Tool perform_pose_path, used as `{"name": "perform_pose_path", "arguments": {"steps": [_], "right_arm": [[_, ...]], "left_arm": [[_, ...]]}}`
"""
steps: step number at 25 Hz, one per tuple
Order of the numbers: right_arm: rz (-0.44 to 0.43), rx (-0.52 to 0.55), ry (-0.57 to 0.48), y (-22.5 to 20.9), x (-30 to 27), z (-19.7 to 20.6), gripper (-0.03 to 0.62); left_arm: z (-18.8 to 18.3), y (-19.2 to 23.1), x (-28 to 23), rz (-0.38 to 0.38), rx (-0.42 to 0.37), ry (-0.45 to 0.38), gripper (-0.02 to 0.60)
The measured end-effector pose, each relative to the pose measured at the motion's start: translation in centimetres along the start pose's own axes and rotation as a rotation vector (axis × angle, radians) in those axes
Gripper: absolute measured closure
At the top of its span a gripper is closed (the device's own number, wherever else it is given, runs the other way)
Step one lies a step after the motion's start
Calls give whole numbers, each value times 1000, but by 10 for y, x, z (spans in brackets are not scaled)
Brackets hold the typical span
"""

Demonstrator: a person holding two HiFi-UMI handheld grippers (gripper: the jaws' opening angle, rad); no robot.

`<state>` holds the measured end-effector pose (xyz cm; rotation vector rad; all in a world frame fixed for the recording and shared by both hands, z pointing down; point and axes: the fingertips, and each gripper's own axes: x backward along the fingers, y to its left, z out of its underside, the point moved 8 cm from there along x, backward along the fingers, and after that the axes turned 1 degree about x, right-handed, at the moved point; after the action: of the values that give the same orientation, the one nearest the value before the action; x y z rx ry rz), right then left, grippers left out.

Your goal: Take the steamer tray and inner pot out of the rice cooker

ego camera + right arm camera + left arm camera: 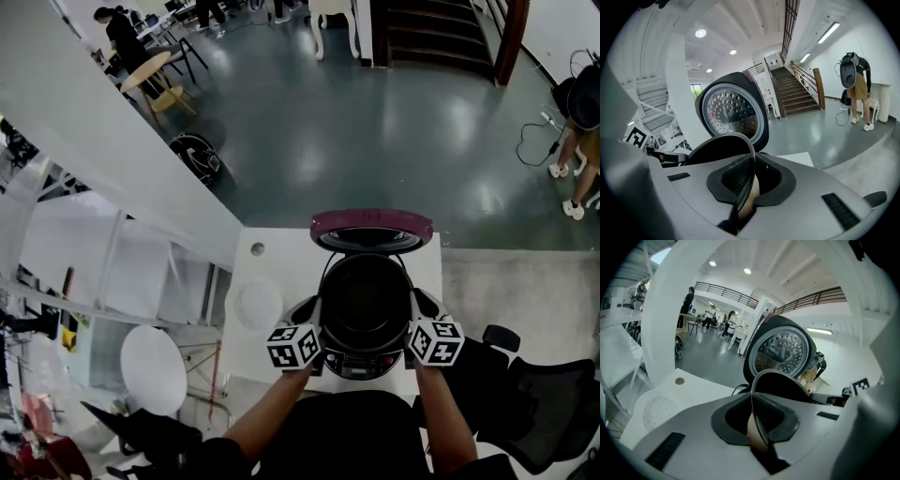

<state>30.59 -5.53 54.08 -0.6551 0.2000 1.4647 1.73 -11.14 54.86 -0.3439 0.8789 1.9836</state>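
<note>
The rice cooker (364, 364) stands on the white table (281, 258) with its lid (370, 225) swung open at the back. The dark inner pot (366, 300) hangs raised above the cooker's body. My left gripper (314, 337) is shut on the pot's left rim and my right gripper (415, 330) on its right rim. In the left gripper view the thin rim (754, 399) runs between the pads of the gripper (757, 420). The right gripper view shows the same rim (751, 168) pinched in that gripper (745, 185). The white perforated steamer tray (258, 305) lies on the table, left of the cooker.
A small round disc (257, 249) lies near the table's far left corner. A round white stool (153, 368) stands left of the table and a black office chair (539, 412) to the right. A person (581, 141) stands on the grey floor at far right.
</note>
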Motion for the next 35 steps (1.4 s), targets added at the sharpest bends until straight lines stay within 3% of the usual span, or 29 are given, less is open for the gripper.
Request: {"name": "perform_pose_path", "arguments": {"steps": [7, 16, 35], "right_arm": [[-26, -10, -50, 10, 17, -13, 576], [-48, 20, -77, 42, 27, -22, 576], [-188, 103, -80, 175, -12, -36, 577]], "left_arm": [[-14, -9, 19, 8, -48, -65, 561], [-24, 3, 51, 4, -39, -117, 561], [-55, 107, 132, -88, 47, -228, 561]]}}
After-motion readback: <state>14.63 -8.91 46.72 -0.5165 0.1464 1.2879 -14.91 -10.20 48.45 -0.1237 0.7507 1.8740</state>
